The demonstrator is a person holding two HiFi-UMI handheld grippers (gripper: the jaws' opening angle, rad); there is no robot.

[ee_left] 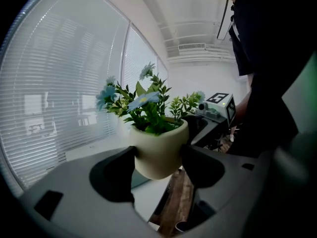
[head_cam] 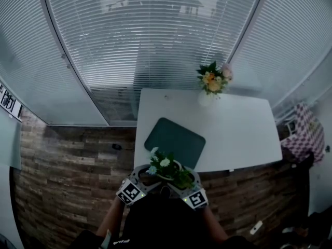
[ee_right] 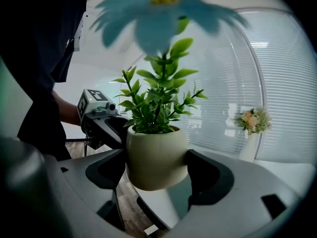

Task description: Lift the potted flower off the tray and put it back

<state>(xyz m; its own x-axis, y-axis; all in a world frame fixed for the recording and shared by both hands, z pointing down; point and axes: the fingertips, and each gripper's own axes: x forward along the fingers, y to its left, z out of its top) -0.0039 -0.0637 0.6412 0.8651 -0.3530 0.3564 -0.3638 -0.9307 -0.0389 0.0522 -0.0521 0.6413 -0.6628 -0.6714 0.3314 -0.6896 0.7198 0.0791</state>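
Observation:
The potted flower (head_cam: 165, 169), a cream pot with green leaves and pale blue blooms, hangs in the air over the table's near edge, just in front of the dark green tray (head_cam: 175, 140). Both grippers hold it from opposite sides. The left gripper (head_cam: 143, 178) is shut on the pot (ee_left: 158, 152), its dark jaws pressing the pot's sides. My right gripper (head_cam: 185, 183) is likewise shut on the pot (ee_right: 157, 155). The tray is bare. Each gripper's marker cube shows in the other's view.
A white table (head_cam: 238, 134) stands against windows with closed blinds. A white vase of orange and pink flowers (head_cam: 211, 85) sits at its far edge, also seen in the right gripper view (ee_right: 251, 128). Wood-plank floor (head_cam: 78, 165) lies to the left and below.

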